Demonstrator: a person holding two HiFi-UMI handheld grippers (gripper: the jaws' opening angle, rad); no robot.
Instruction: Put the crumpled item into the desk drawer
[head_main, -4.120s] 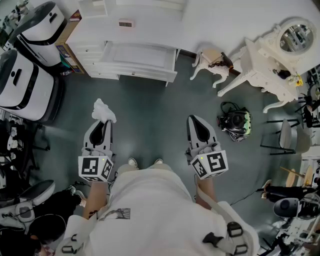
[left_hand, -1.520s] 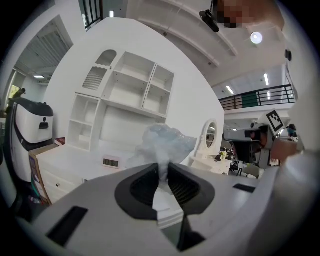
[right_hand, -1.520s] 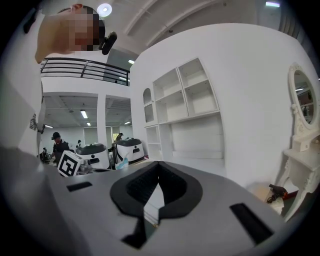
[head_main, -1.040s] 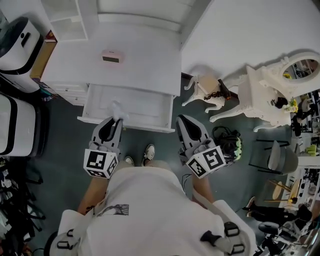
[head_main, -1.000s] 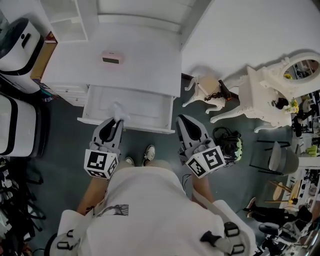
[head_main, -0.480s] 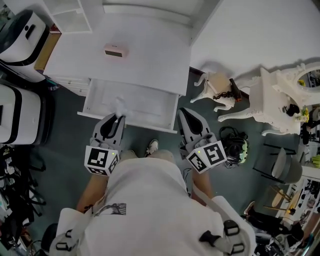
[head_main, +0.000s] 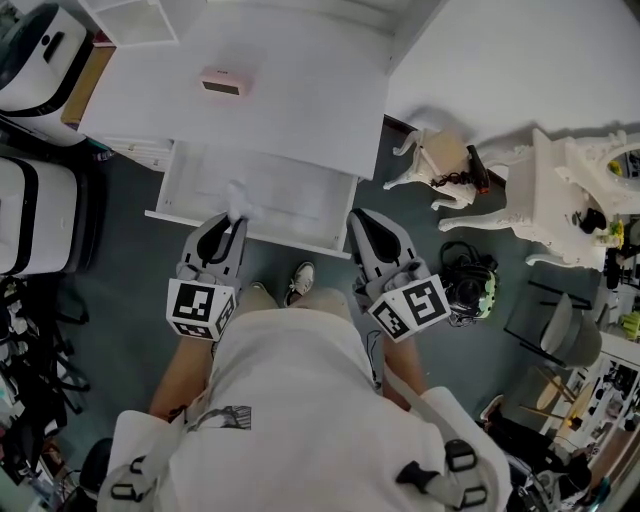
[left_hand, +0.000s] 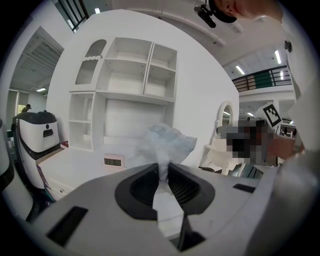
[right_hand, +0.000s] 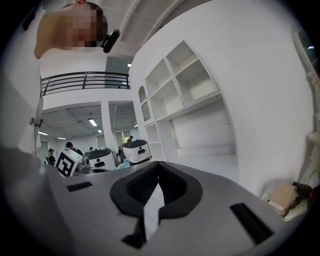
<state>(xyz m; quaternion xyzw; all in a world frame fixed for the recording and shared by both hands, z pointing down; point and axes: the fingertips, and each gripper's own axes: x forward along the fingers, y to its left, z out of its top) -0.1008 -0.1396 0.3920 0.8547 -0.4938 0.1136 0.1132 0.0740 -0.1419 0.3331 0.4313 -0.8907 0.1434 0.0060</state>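
Observation:
The crumpled white item (head_main: 237, 197) sticks out from the tips of my left gripper (head_main: 232, 222), which is shut on it. It hangs over the front left part of the open white desk drawer (head_main: 296, 204). In the left gripper view the crumpled item (left_hand: 167, 142) rises above the left gripper (left_hand: 162, 172), with the desk top behind it. My right gripper (head_main: 362, 222) is shut with nothing in it, just outside the drawer's front right corner. Seen from the right gripper view, the right gripper (right_hand: 159, 169) faces white shelves.
A small pink clock (head_main: 221, 84) sits on the white desk top (head_main: 300, 90). White machines (head_main: 30, 200) stand at the left. A small white stool (head_main: 440, 160), a white vanity table (head_main: 565, 195) and a dark helmet-like object (head_main: 470, 290) are at the right, on the grey floor.
Since four seconds ago I have come from the open floor up to the desk, bringing the crumpled item over the drawer. Over the last second both grippers have hardly moved.

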